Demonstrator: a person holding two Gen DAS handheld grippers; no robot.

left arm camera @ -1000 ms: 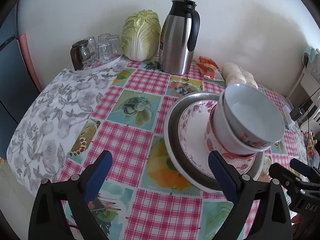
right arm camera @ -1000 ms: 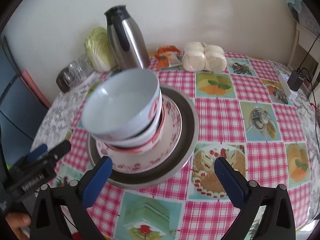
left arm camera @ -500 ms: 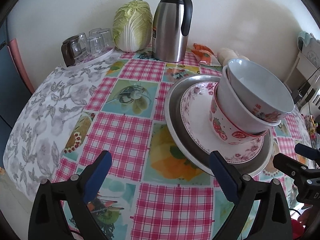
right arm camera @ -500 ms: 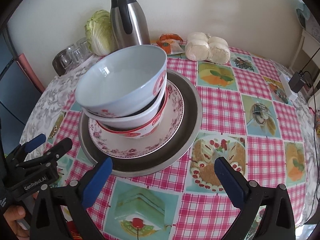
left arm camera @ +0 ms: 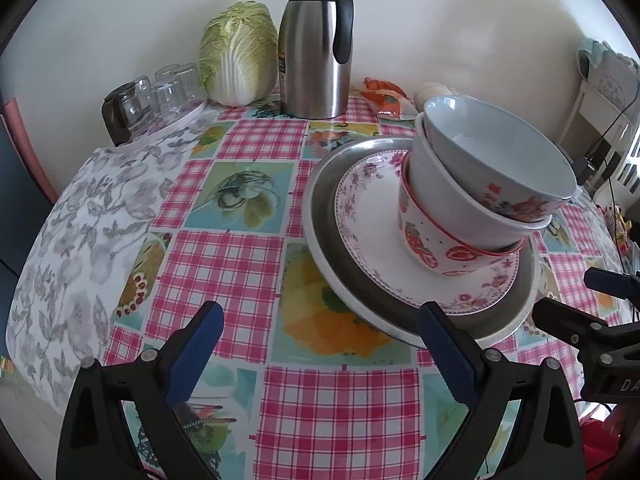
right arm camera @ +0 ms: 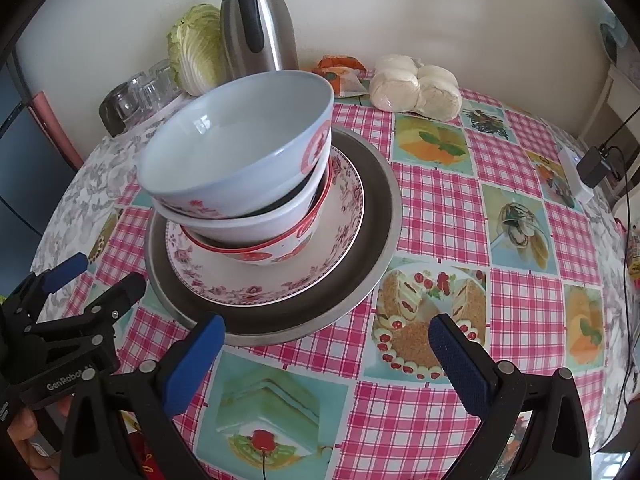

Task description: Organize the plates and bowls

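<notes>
Change: both tools now farther back from the stack than a second ago; stack smaller in view.
Stack: bowls (right arm camera: 240, 168) nested, leaning, on floral plate (right arm camera: 320, 276) in metal tray (right arm camera: 380, 208), table (right arm camera: 440, 208) centre.
Left tool (left arm camera: 316, 336): wide open, empty, stack at 2 o'clock.
Right tool (right arm camera: 326, 344): wide open, empty, stack at 11 o'clock.
Meaning: stacking likely finished.

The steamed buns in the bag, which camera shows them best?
The right wrist view: the bag of steamed buns lies in full sight beyond the metal tray. In the left wrist view only a sliver peeks out behind the top bowl.
</notes>
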